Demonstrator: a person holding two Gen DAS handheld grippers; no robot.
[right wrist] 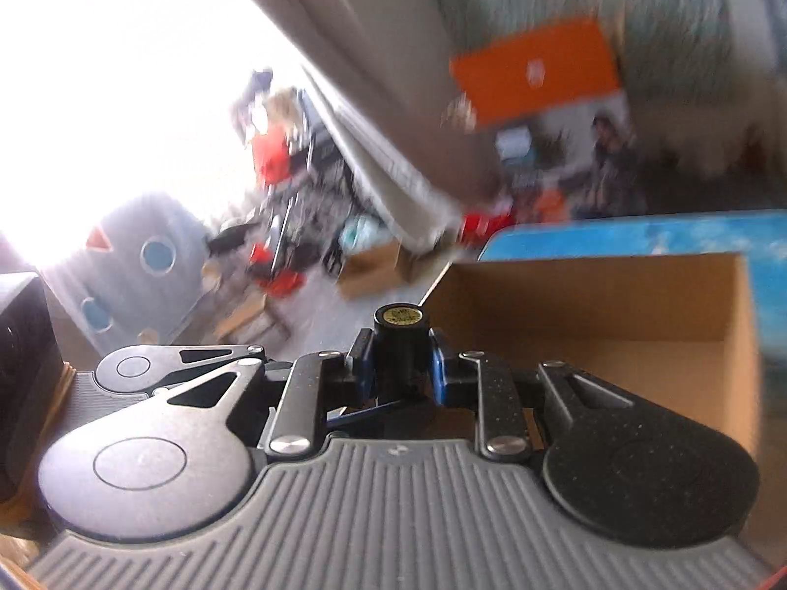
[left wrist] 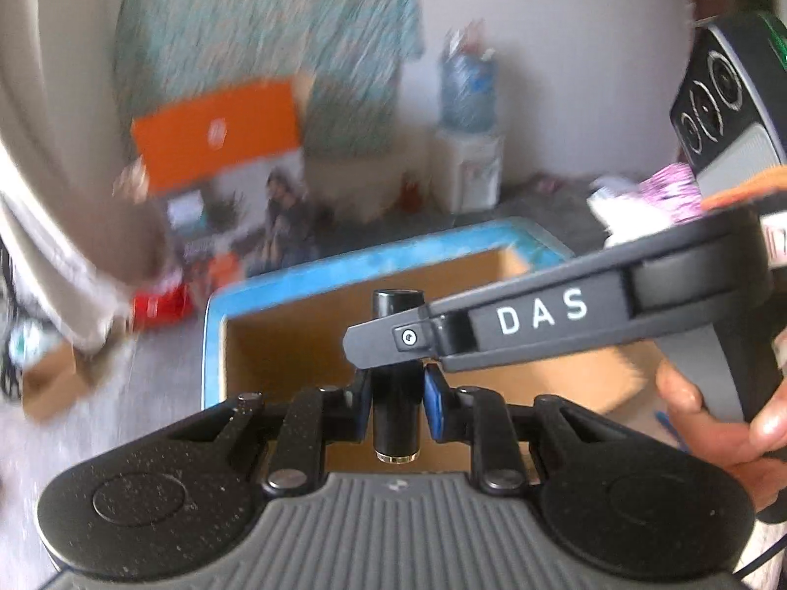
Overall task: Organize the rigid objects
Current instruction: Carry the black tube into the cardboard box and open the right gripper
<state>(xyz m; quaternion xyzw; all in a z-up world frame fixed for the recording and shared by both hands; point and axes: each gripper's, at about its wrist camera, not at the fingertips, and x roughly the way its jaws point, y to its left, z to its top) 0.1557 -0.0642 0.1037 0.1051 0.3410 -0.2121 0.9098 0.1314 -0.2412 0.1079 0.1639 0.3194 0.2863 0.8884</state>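
Note:
A black cylinder (left wrist: 397, 418) with a metal rim at its near end stands upright between the blue pads of my left gripper (left wrist: 397, 396), which is shut on it. My right gripper (left wrist: 391, 344) reaches in from the right, its "DAS" finger (left wrist: 536, 317) crossing the cylinder's upper part. In the right wrist view my right gripper (right wrist: 399, 366) is shut on the same black cylinder (right wrist: 399, 344), whose end carries a gold sticker. The left gripper's housing (right wrist: 147, 368) shows at the left. Both hang above an open cardboard box (left wrist: 295, 344) (right wrist: 590, 305).
The box rests on a blue-edged surface (left wrist: 393, 250) (right wrist: 639, 231). A hand (left wrist: 713, 418) grips the right tool's handle. Blurred behind are an orange box (left wrist: 216, 132), a water dispenser (left wrist: 467, 98), a curtain (right wrist: 374, 98) and floor clutter (right wrist: 295, 226).

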